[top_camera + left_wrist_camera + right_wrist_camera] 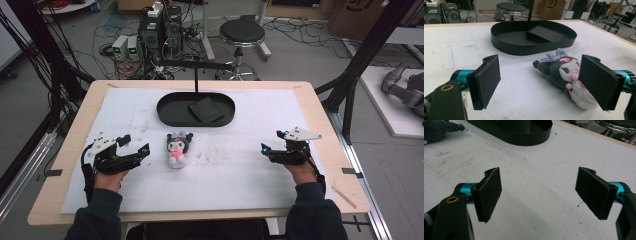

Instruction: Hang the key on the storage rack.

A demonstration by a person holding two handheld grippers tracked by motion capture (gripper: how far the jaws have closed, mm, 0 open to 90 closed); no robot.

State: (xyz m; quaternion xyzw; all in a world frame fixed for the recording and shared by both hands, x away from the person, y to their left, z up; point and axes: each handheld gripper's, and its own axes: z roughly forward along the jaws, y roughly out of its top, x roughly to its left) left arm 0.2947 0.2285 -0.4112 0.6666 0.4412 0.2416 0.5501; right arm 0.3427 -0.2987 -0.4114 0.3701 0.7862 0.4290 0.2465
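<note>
Plush toy [178, 148] beside wide-spread left gripper [134, 144]

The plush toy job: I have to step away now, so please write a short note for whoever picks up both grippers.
Left gripper: open, holding nothing, close beside the plush toy on its left.
Right gripper: open, holding nothing, resting apart on the right of the white mat.
The plush toy lies on the mat, in front of the black oval tray; a flat black piece lies in the tray.
Done: nothing gripped yet.
Left: probably close the left gripper on the toy and move it, perhaps into the tray.
</note>
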